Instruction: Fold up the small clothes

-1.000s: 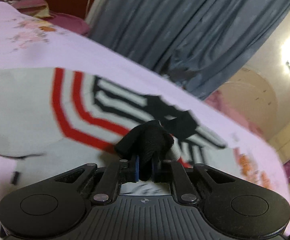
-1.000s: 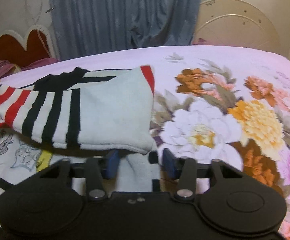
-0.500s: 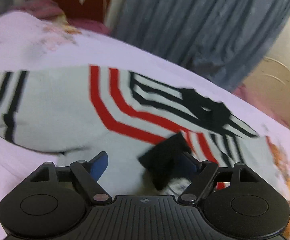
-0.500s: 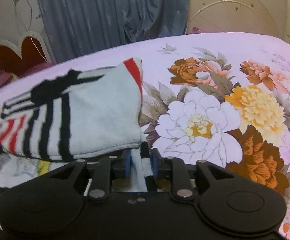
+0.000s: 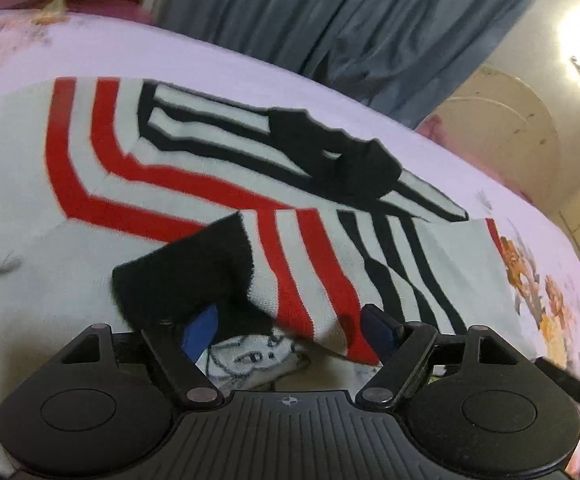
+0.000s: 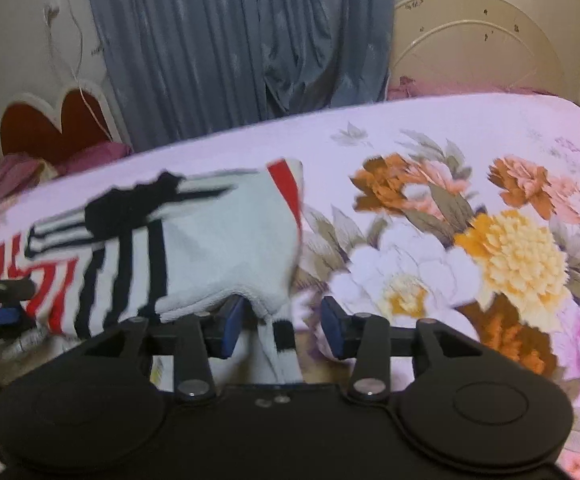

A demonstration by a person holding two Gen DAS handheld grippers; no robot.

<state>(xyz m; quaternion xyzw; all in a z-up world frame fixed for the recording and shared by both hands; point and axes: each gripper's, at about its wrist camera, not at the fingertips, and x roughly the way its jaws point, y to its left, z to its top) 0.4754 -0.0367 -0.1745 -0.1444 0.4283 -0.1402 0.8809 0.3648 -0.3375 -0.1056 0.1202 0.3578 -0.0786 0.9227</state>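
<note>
Floral bedspread [image 6: 489,184] is lying under the striped sweater [image 5: 218,184], whose sleeves are resting folded across its body. Both the left gripper [image 5: 290,326] and right gripper [image 6: 282,326] are gaping wide, gripping nothing, probably letting the folds settle flat.

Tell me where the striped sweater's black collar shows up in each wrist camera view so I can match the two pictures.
Left wrist view: the black collar sits above centre, on the far edge of the striped sweater.
Right wrist view: the black collar is at the left, on the sweater's far edge.
Shared landmark: the grey-blue curtain hangs behind the bed in both.
</note>
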